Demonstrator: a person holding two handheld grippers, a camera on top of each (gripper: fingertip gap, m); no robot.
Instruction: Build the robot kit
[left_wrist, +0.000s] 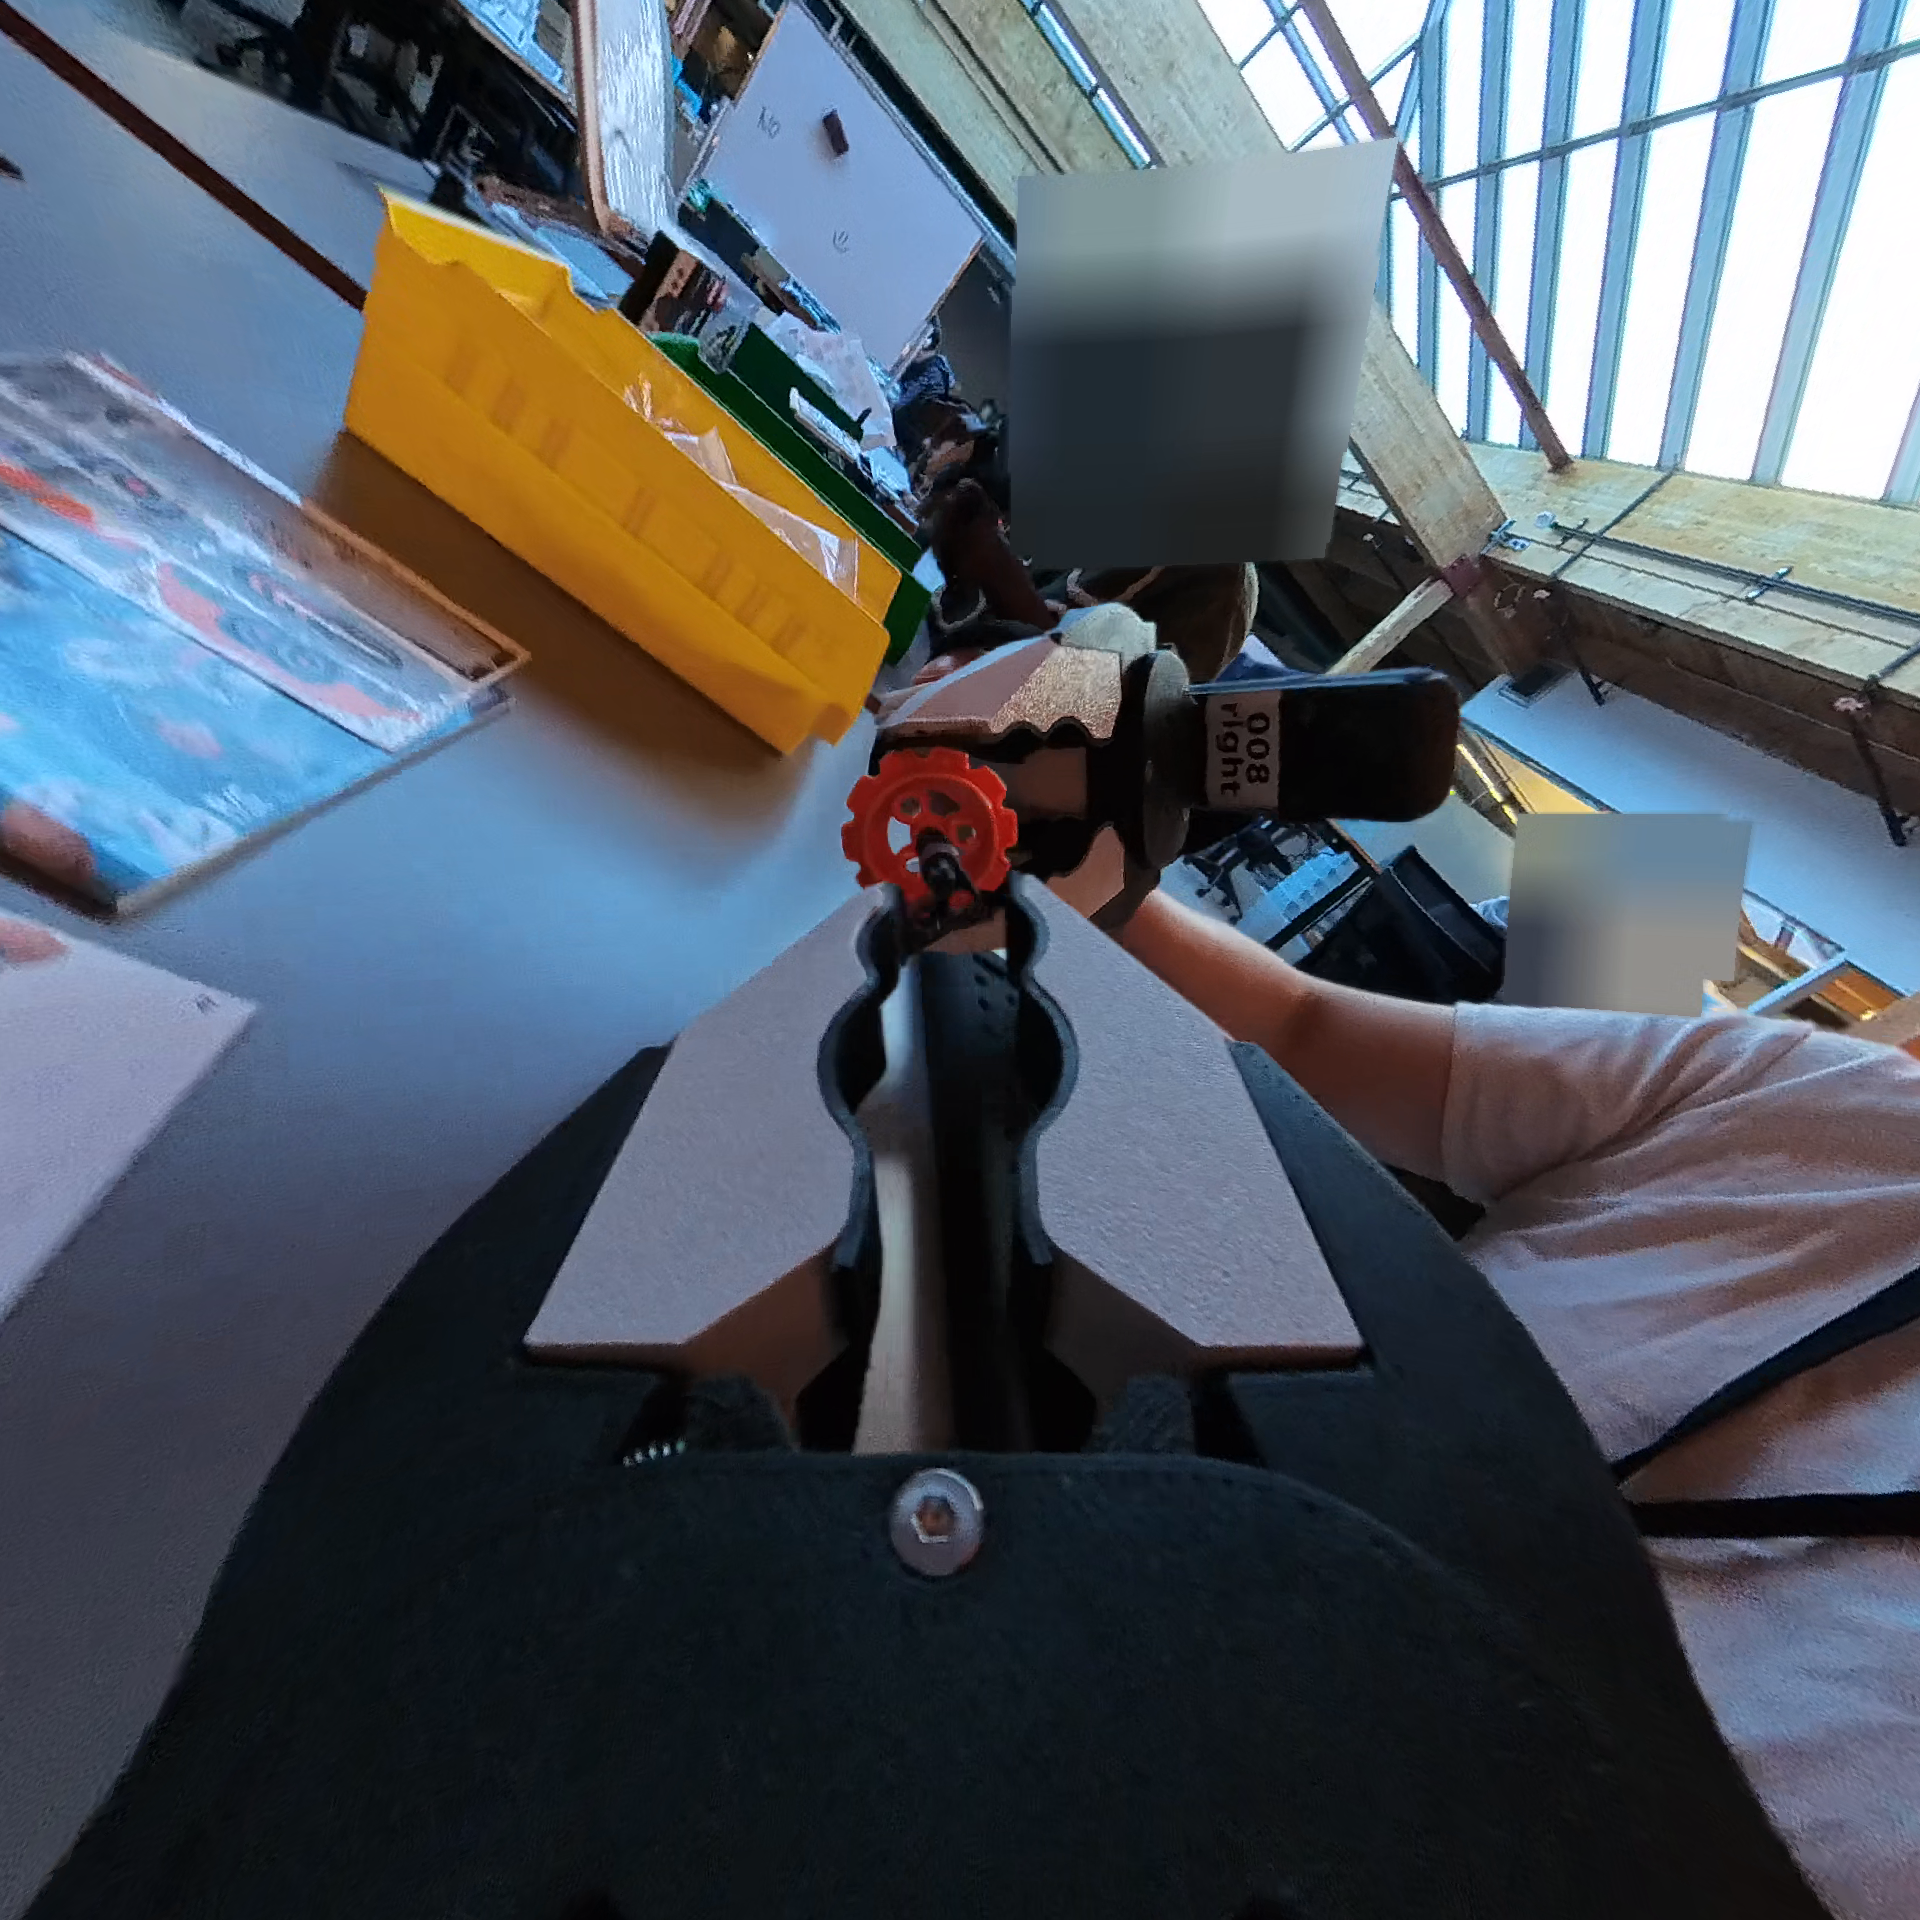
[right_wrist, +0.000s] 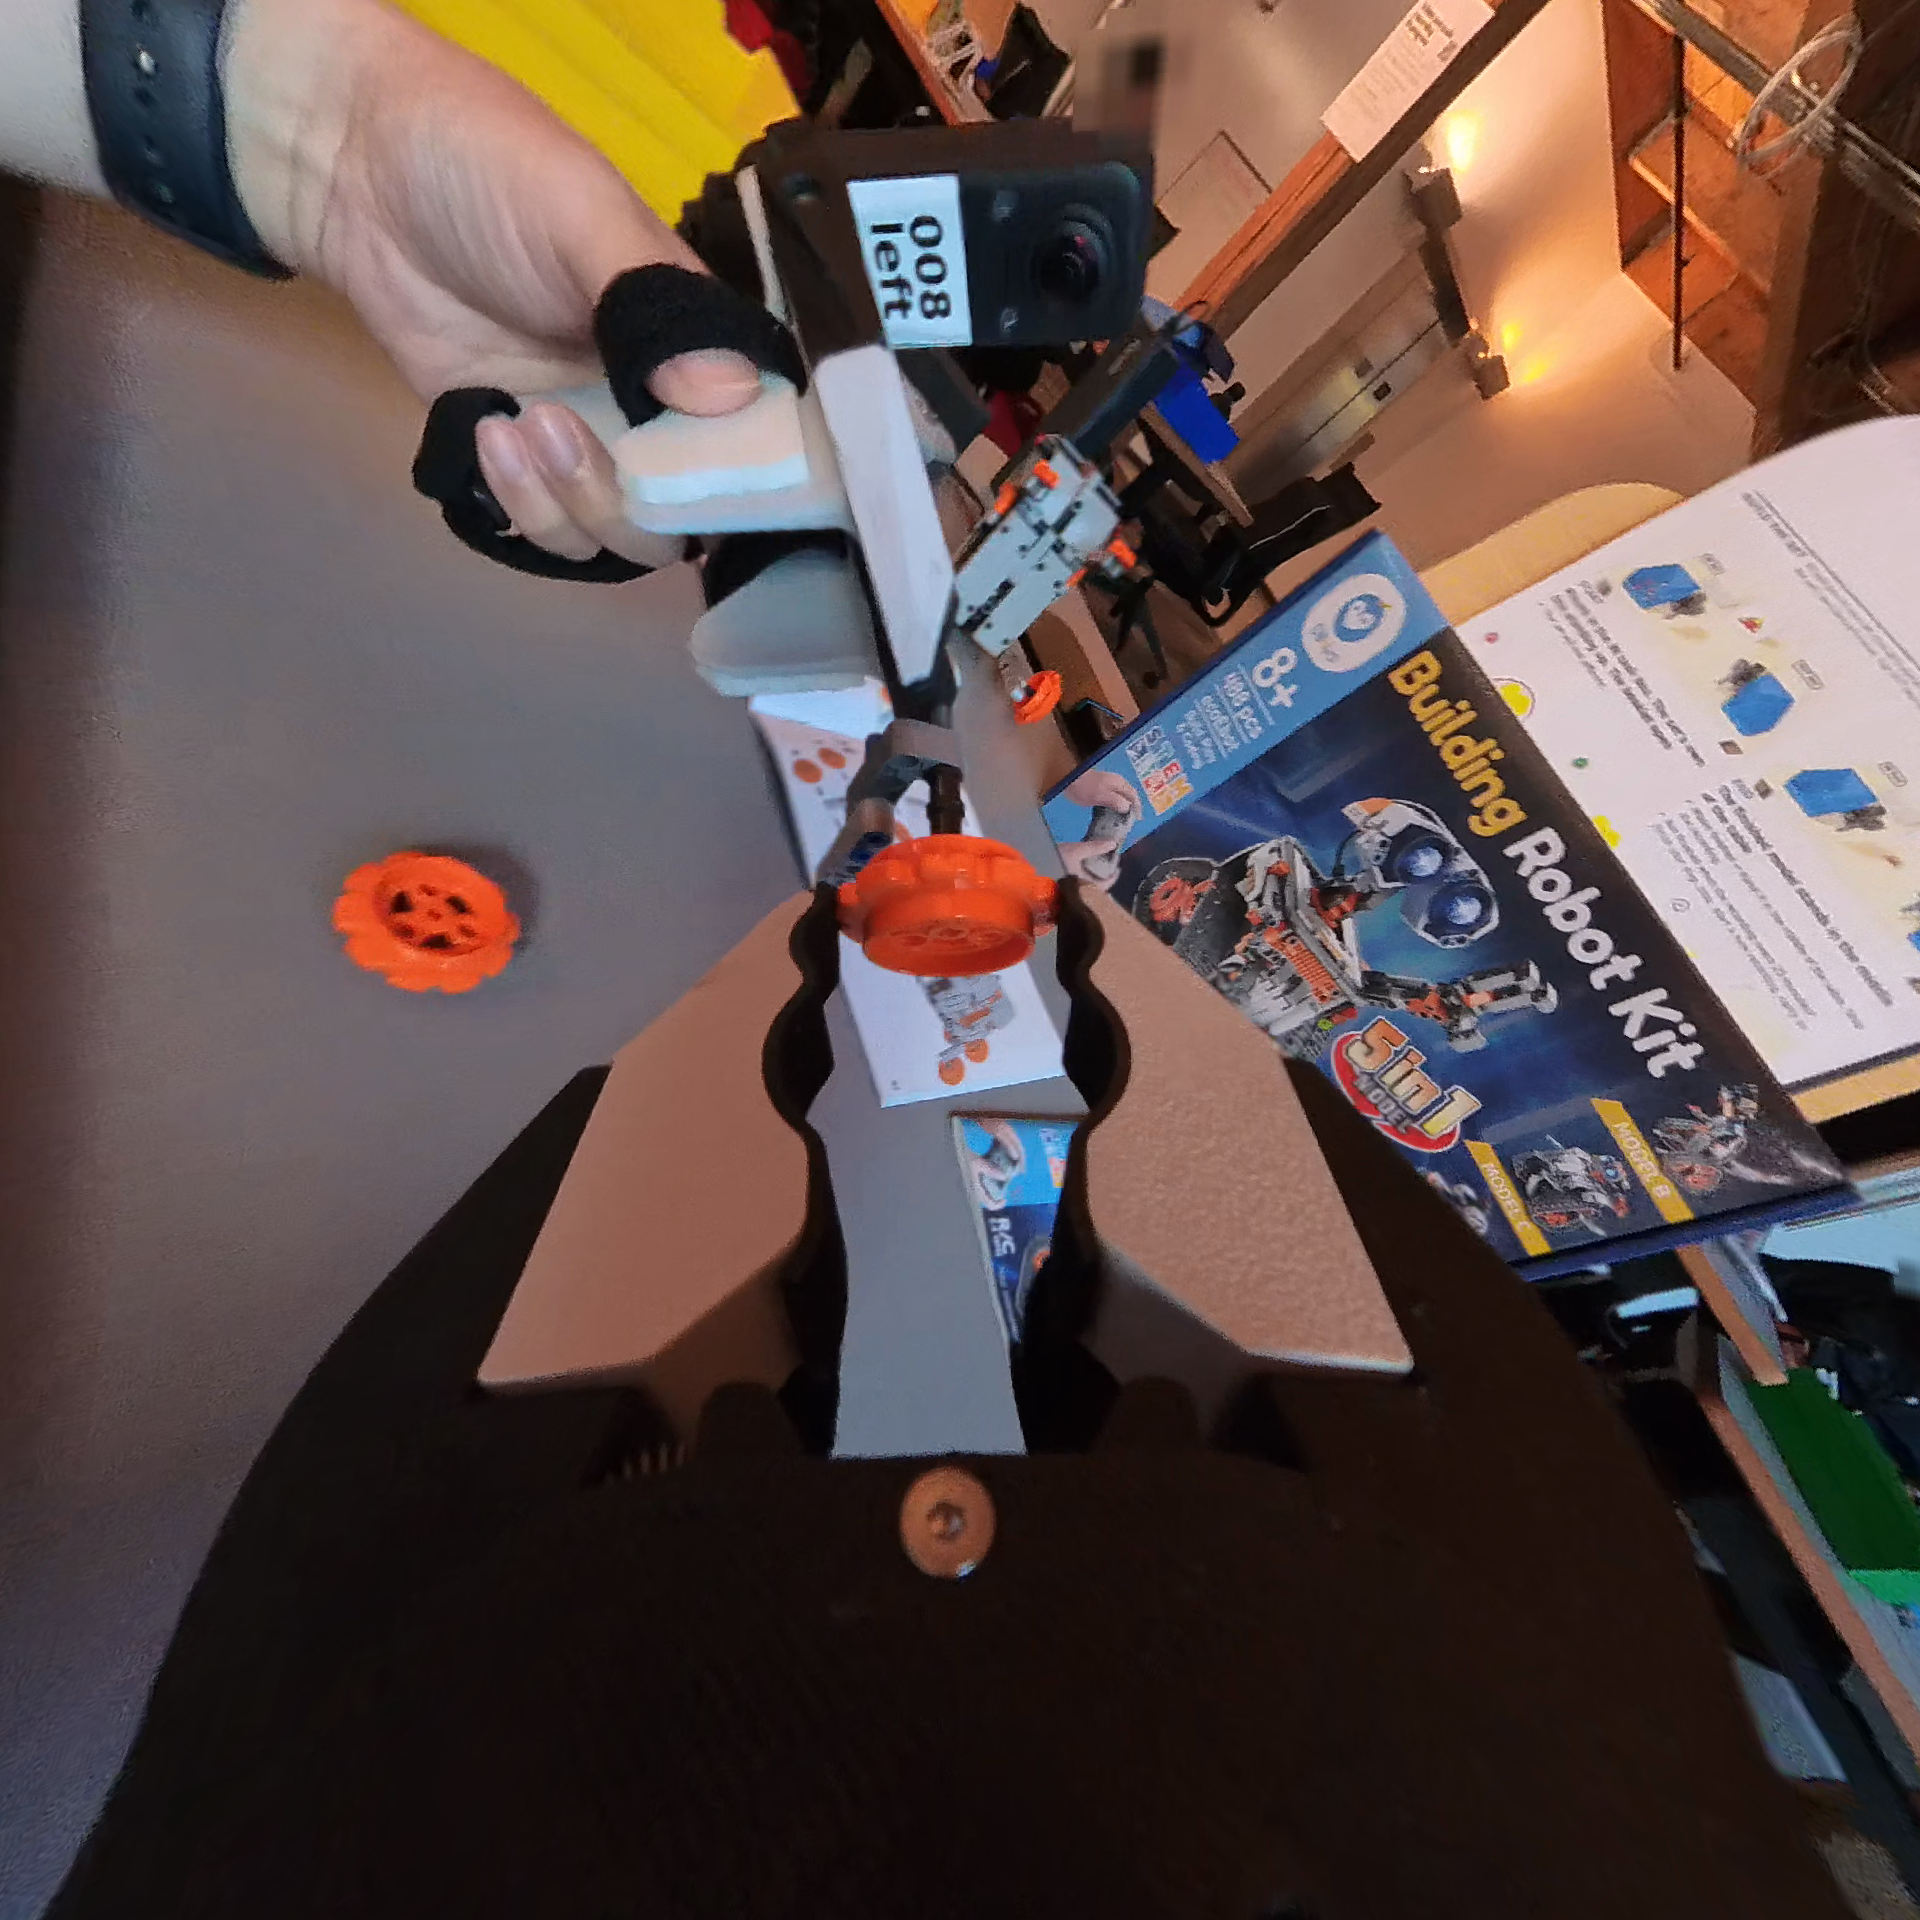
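My right gripper (right_wrist: 940, 904) is shut on an orange toothed wheel (right_wrist: 935, 930), gripped by its rim at the fingertips. My left gripper (left_wrist: 940, 920) is shut on a small black and grey piece with an axle (left_wrist: 940, 883). The wheel (left_wrist: 928, 826) sits on the end of that axle, in the air above the grey table (left_wrist: 520, 987). In the right wrist view the left gripper (right_wrist: 930, 707) comes in from above, with the axle piece (right_wrist: 914, 779) just behind the wheel. A second orange wheel (right_wrist: 426, 920) lies flat on the table to the left.
A blue robot kit box (right_wrist: 1403, 935), a printed instruction sheet (right_wrist: 1714, 727) and a booklet (right_wrist: 914, 997) lie at the right. A small grey and orange model (right_wrist: 1039, 540) stands behind. A yellow bin (left_wrist: 582, 488) and a green bin (left_wrist: 821, 436) stand at the table's back. Less than 4 cm separates the two grippers' tips.
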